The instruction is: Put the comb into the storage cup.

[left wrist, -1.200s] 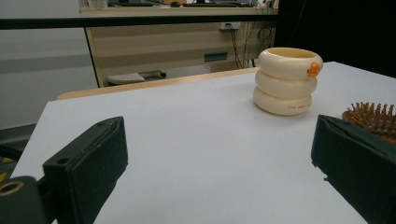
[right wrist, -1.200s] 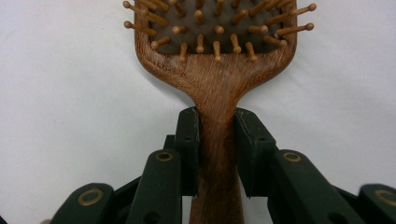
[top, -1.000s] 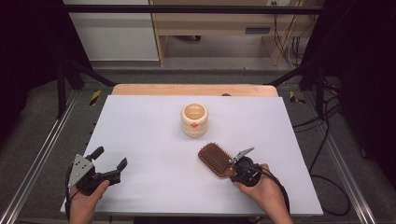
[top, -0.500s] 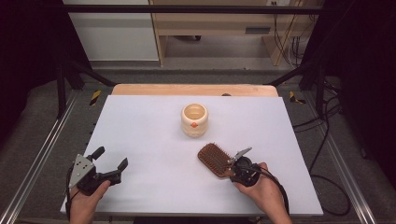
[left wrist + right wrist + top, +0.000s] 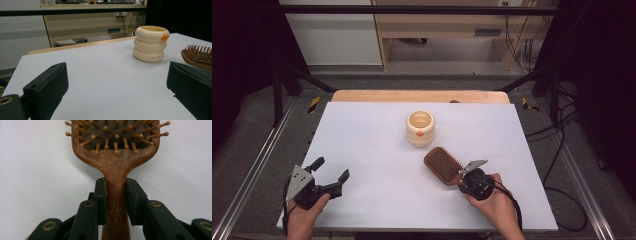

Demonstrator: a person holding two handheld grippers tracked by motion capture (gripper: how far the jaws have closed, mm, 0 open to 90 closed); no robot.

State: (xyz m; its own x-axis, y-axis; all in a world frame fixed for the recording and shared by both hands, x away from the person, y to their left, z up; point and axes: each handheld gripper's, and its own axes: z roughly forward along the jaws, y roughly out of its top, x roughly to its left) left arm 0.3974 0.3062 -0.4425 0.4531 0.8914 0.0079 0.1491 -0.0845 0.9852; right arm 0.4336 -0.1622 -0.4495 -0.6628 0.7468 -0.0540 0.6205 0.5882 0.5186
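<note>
Nothing has moved. Right tongs stay clamped on the brush handle, lower right on the desk. Left tongs are apart, empty. Next, I think: lift the brush toward the cup.

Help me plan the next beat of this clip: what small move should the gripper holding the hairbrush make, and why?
Probably lift the hairbrush slightly and carry it toward the cream cup. The right gripper is clamped on the wooden handle, both pads pressing its sides, bristles facing up. The cup stands upright just beyond the brush head, mouth open. The left gripper waits open, apart from both.
</note>
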